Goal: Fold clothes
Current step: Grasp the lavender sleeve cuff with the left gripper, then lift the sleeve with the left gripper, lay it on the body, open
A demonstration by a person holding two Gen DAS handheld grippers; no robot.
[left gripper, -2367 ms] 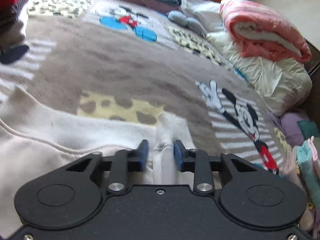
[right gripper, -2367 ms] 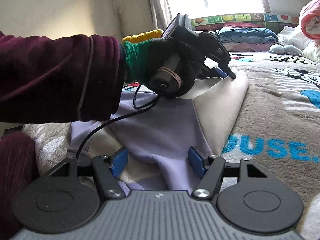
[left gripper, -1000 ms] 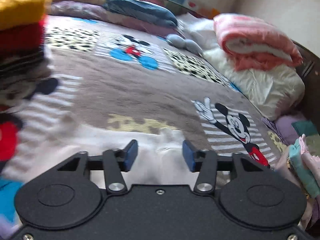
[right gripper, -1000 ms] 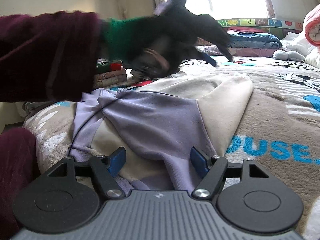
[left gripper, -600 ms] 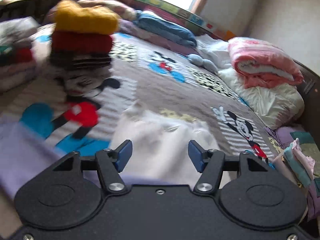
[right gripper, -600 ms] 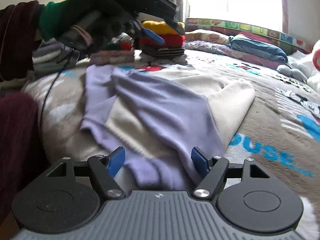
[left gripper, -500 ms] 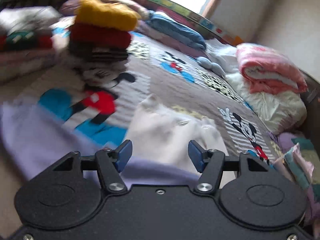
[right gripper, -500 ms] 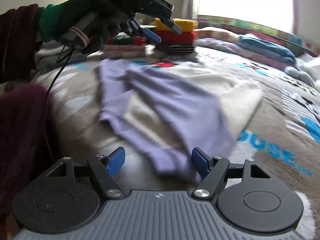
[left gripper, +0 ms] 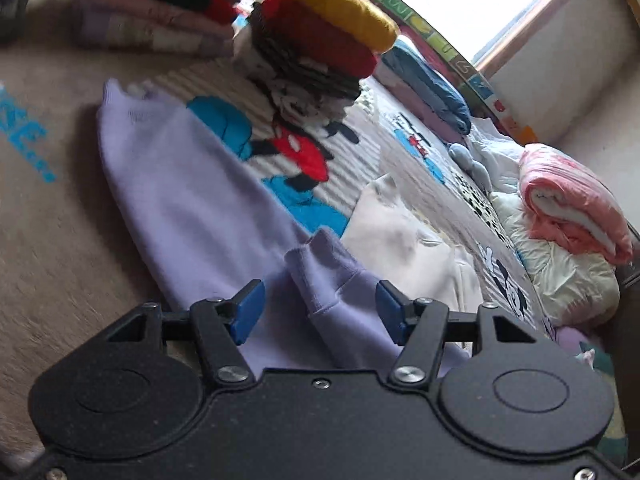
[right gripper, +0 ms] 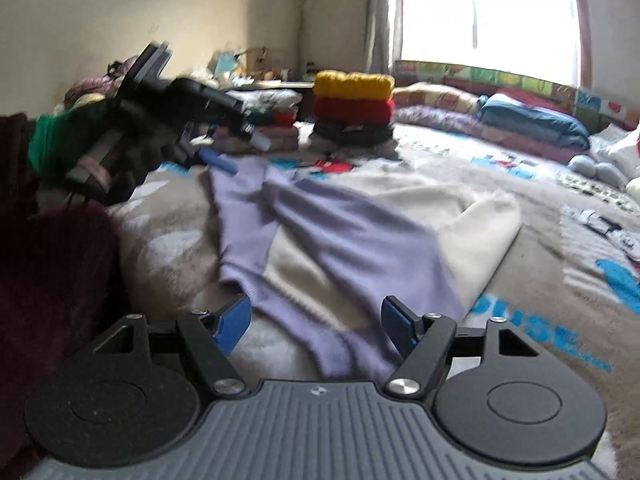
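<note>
Left wrist view: the left gripper (left gripper: 316, 306) has its jaws released and empty, a cuff of the lilac-and-cream sweatshirt (left gripper: 188, 200) lying between them on the bed (left gripper: 44, 216). Right wrist view: the right gripper (right gripper: 316, 322) likewise spread wide, the sweatshirt at 12 o'clock, the stack of folded clothes (right gripper: 352, 104) beyond.

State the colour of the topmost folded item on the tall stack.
Yellow: the topmost folded item shows best in the right wrist view.

Bedroom with a bright window (right gripper: 488, 12) and a cartoon-print bed blanket (right gripper: 568, 240).
Cream walls (right gripper: 140, 4) rise far ahead of the claws; a curtain (right gripper: 380, 12) hangs left of the window, and daylight falls across the bed.
</note>
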